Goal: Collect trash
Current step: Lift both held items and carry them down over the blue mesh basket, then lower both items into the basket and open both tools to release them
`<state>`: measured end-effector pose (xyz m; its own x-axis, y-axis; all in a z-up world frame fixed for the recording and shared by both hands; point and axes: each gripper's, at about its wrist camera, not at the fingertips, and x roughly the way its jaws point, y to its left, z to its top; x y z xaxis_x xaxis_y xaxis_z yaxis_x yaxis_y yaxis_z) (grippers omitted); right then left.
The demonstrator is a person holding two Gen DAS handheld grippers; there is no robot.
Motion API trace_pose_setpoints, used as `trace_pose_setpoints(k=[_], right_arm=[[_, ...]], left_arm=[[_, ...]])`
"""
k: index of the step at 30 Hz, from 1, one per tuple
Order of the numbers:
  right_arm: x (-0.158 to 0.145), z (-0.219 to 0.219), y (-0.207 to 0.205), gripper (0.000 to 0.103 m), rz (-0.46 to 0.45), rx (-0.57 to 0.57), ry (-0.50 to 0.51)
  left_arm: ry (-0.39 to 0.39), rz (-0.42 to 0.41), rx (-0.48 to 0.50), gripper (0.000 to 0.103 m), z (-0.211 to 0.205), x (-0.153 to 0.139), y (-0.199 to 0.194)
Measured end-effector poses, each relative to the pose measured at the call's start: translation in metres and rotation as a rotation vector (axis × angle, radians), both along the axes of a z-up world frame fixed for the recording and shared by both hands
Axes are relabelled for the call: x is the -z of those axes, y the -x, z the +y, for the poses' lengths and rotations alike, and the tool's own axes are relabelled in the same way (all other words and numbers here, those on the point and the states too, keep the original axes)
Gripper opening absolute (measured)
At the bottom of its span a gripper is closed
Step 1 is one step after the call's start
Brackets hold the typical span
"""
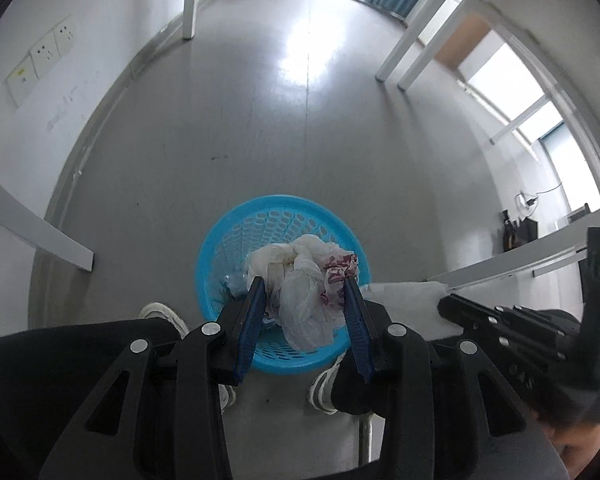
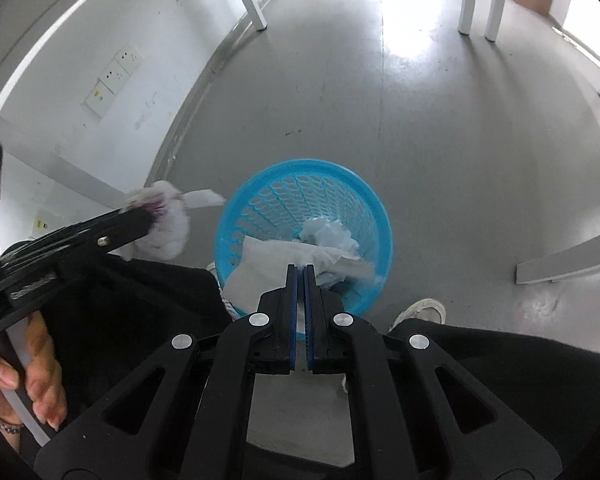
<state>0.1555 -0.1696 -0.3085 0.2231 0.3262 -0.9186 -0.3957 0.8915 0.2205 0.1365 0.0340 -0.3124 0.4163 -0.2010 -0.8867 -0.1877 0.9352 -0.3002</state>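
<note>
Left wrist view: the left gripper [image 1: 306, 284] points down over a round blue perforated plastic basket [image 1: 236, 236] standing on the grey floor [image 1: 300, 140]. Its jaws are partly spread and pinch a crumpled white plastic bag with red-printed patches [image 1: 304, 300], which hangs between the blue pads above the basket's near rim. The right gripper [image 1: 446, 304] enters from the right edge, gripping a white paper sheet [image 1: 404, 294].

Right wrist view: the right gripper [image 2: 300, 268] has its jaws pressed together on the white paper sheet [image 2: 260, 264], which drapes over the basket's [image 2: 364, 184] near-left rim. Pale crumpled tissue [image 2: 332, 234] lies inside. The left gripper [image 2: 150, 216] holds the bag [image 2: 168, 228] just left of the basket, above the floor [image 2: 420, 120].
</note>
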Motion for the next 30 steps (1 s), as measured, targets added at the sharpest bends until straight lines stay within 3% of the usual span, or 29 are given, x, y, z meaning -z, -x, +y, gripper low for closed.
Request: trace_pose_setpoints(k=[8,14,28,30], right_arm=[[0.045,0.008,-0.030,0.002,0.133,0.042,0.020],[0.079,0.025,-0.057,0.002,0.165,0.021,0.054],[0.128,0.039,-0.098,0.003,0.290,0.070,0.023],[0.131,0.039,-0.101,0.006,0.298,0.079,0.031]], left_arm=[[0.031,0.147,-0.078,0.039,0.011,0.042,-0.030],[0.058,0.256,-0.156,0.039,0.023,0.074,-0.051],[0.135,0.358,-0.243,0.039,0.028,0.123,-0.085],[0.110,0.357,-0.273,0.050,0.031,0.123,-0.089]])
